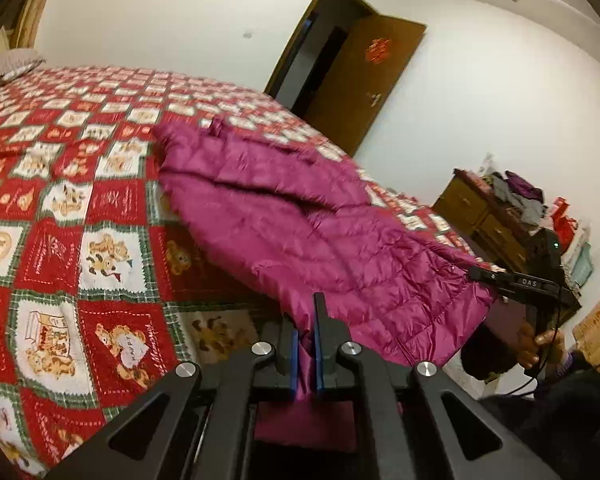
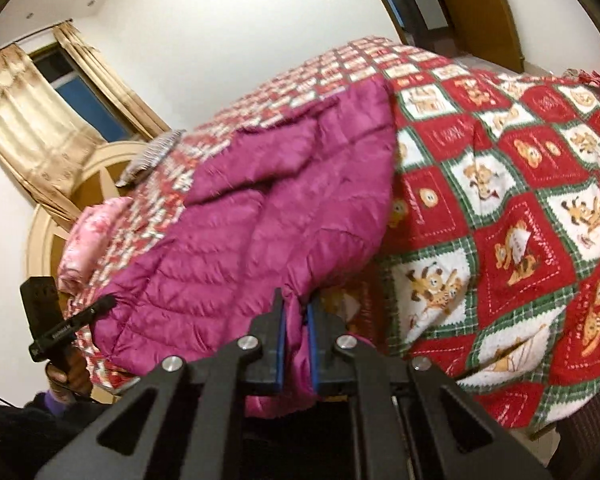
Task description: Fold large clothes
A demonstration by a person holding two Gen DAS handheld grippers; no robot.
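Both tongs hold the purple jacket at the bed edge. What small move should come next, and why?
Probably lift both tongs forward over the bed together. The left tongs and right tongs each pinch the jacket hem, which hangs off the quilt edge, unfolded.

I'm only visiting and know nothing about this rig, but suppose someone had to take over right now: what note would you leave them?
Left gripper: shut on the hem of the magenta quilted puffer jacket.
Right gripper: shut on another part of that hem.
Jacket: spread across the red, white and green teddy-bear patchwork bedspread, its near edge lifted off the bed between the two grippers.
Done: both hem points gripped and raised.
Left: probably carry the hem toward the far end to make the fold, release, then tidy. No finished fold shows yet.
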